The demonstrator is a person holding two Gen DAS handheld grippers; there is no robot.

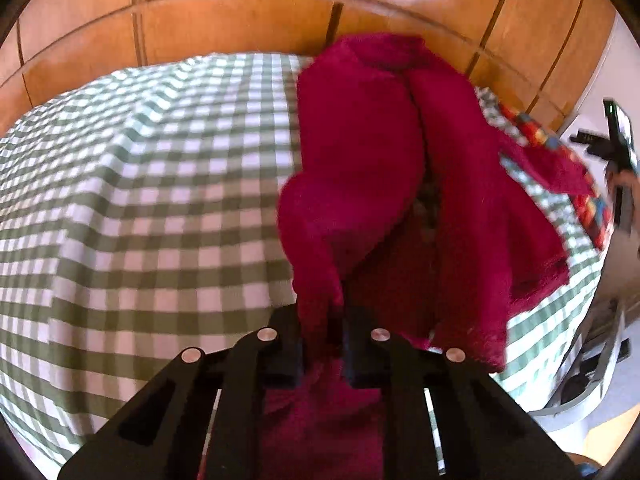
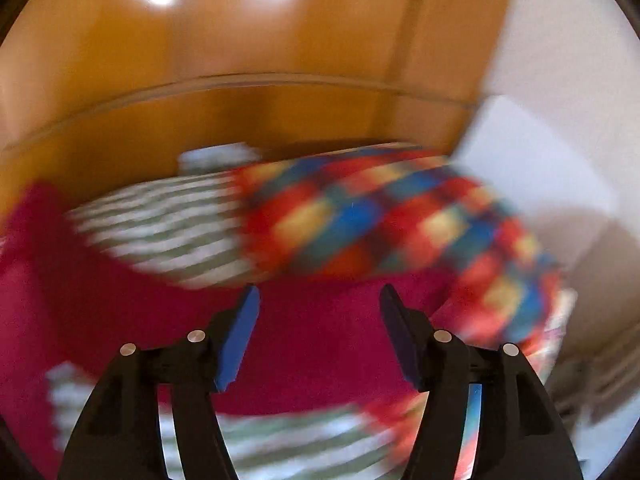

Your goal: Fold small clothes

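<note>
Over on the left we have the green-and-white checked cloth (image 1: pixel 140 184) spread across the table, wide and bare on that side, so we have room there to lay a fold flat. Moving in, our left hand-held gripper (image 1: pixel 326 322) is clenched on a bunch of the crimson garment (image 1: pixel 384 152), the fabric pinched between the pads and rising in a soft, heaped fold beyond the fingertips. We judge this piece to be light, limp and a little fuzzy: it will sag wherever it is not supported, it will not slip easily, and nothing about it is fragile. The better hold is an edge or a corner rather than a bunched middle, and we cannot tell which this pinch has caught. Further right, the garment trails down onto the table, its lower hem reaching near the table's right edge. Just behind it a multicoloured patchwork cloth (image 2: pixel 400 228) lies beside and partly under the crimson, and that is the thing likeliest to get dragged along or snagged. Our right hand-held gripper (image 2: pixel 318 312) hangs released over the crimson spread, blue pads apart with nothing between them, though this view is badly blurred. Behind everything stands a wooden panelled wall (image 1: pixel 240 12), well clear of the work.
</note>
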